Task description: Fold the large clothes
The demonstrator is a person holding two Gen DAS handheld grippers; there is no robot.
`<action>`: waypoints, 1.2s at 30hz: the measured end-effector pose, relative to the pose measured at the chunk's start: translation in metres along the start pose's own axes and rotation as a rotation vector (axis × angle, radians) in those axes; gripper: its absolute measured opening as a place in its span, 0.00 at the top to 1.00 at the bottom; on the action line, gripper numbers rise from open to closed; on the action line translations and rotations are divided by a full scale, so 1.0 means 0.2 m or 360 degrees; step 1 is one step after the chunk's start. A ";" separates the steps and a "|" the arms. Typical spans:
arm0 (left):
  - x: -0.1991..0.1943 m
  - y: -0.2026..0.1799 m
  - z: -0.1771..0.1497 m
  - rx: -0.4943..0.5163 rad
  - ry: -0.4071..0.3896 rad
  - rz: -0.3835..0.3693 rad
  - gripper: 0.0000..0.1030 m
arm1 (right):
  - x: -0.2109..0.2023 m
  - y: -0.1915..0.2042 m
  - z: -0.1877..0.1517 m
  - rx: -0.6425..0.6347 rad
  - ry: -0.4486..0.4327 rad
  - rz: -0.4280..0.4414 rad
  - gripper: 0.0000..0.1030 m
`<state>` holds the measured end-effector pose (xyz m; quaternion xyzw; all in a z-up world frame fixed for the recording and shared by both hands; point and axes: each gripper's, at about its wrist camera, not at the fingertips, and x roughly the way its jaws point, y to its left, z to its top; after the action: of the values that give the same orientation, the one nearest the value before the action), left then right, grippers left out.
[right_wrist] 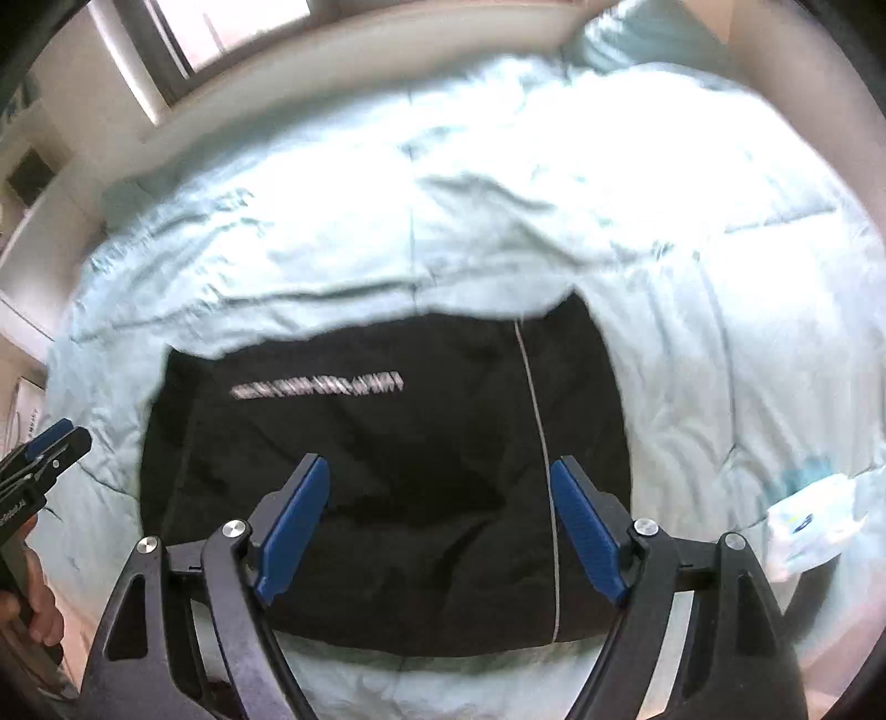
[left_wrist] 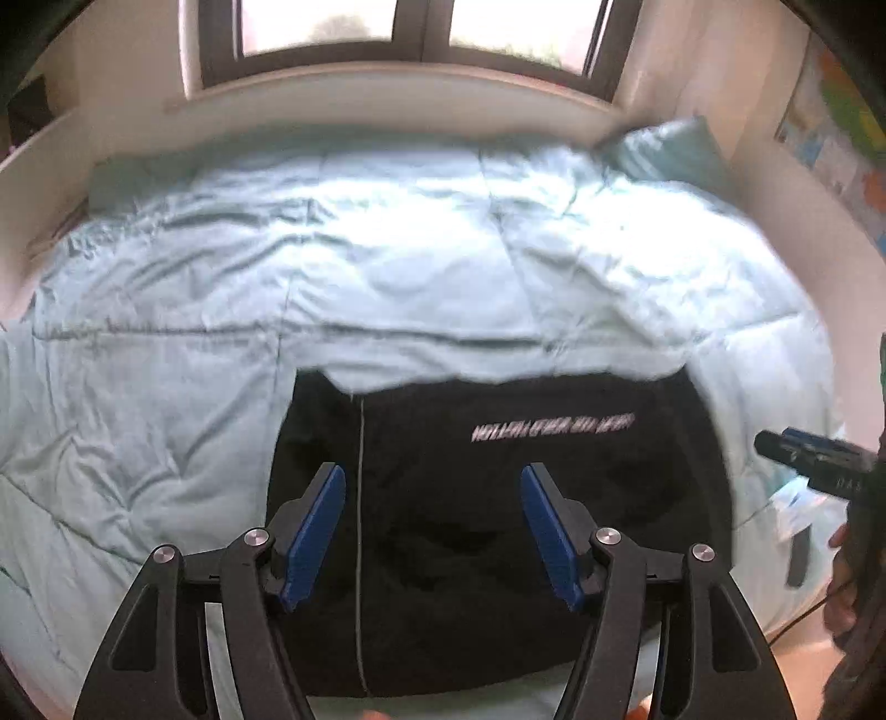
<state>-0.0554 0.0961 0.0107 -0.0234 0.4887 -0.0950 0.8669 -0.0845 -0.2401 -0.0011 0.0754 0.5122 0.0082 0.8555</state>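
Home bedroom. Bed fills most of both views, covered by pale teal quilted comforter [left_wrist: 387,266], wrinkled. Matching pillow [left_wrist: 670,149] at upper right of left wrist view, against white bed frame [left_wrist: 387,105] curving across top. Dark-framed window [left_wrist: 426,33] top centre, daylight behind. Colourful poster or map [left_wrist: 841,127] on wall at far right. Black garment [left_wrist: 498,498] laid flat on comforter, lower centre.

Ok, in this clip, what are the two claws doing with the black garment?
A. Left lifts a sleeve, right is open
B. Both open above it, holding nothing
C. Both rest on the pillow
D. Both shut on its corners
B: the left claw and right claw both stand wide open over the black garment, which lies in a folded rectangle on the light blue quilt, with nothing between their fingers.
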 end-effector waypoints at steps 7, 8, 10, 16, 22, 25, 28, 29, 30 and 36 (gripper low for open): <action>-0.32 -0.10 0.13 0.0012 -0.0220 0.0034 0.34 | -0.30 0.25 0.08 -0.0092 -0.0170 -0.0010 0.13; -0.36 -0.11 0.14 0.0012 -0.0239 0.0037 0.34 | -0.33 0.26 0.09 -0.0098 -0.0182 -0.0011 0.12; -0.43 -0.11 0.15 -0.0002 -0.0280 0.0016 0.34 | -0.40 0.30 0.09 -0.0105 -0.0209 -0.0011 0.11; -0.48 -0.11 0.12 -0.0050 -0.0305 0.0012 0.34 | -0.40 0.41 0.06 -0.0109 -0.0215 -0.0052 0.10; -0.39 -0.12 0.06 -0.0045 -0.0217 0.0082 0.34 | -0.30 0.46 0.03 -0.0138 -0.0157 -0.0084 0.10; -0.35 -0.13 0.04 -0.0054 -0.0193 0.0070 0.34 | -0.27 0.45 0.02 -0.0121 -0.0136 -0.0082 0.10; -0.28 -0.13 0.02 -0.0066 -0.0153 0.0021 0.34 | -0.22 0.44 0.01 -0.0095 -0.0095 -0.0059 0.10; -0.24 -0.13 0.01 -0.0079 -0.0116 0.0004 0.34 | -0.21 0.43 0.01 -0.0081 -0.0062 -0.0030 0.10; -0.21 -0.13 0.01 -0.0089 -0.0087 -0.0013 0.34 | -0.18 0.43 0.00 -0.0064 -0.0025 0.0021 0.10; -0.13 -0.16 -0.01 -0.0029 -0.0048 0.0035 0.34 | -0.14 0.42 -0.01 -0.0071 -0.0015 -0.0052 0.10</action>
<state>-0.0754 0.0704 0.0359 -0.0274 0.4768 -0.0805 0.8749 -0.0936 -0.1588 0.0340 0.0481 0.5089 0.0053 0.8595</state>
